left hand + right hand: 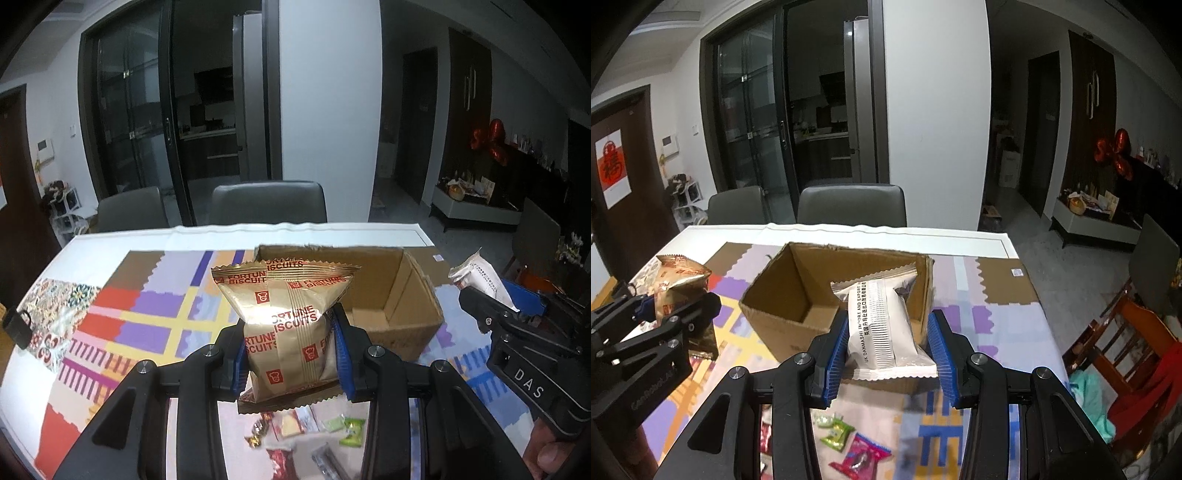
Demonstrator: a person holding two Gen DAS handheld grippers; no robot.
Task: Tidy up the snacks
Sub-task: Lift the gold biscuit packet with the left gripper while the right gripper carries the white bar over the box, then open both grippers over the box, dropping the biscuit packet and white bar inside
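- The bench (849, 230) has a white top, its far edge bare
- A patchwork-coloured cloth (147, 314) covers most of the bench, reaching towards the left and near edges
- An open cardboard box (783, 295) stands on the cloth around the middle, flaps up, nearer the far edge than the near one
- Small wrapped sweets lie loose on the cloth by the near edge: green wrappers (836, 435), a pink wrapper (862, 456), a red packet (280, 461)
- A dark object (16, 328) sits at the left edge; what it is cannot be told
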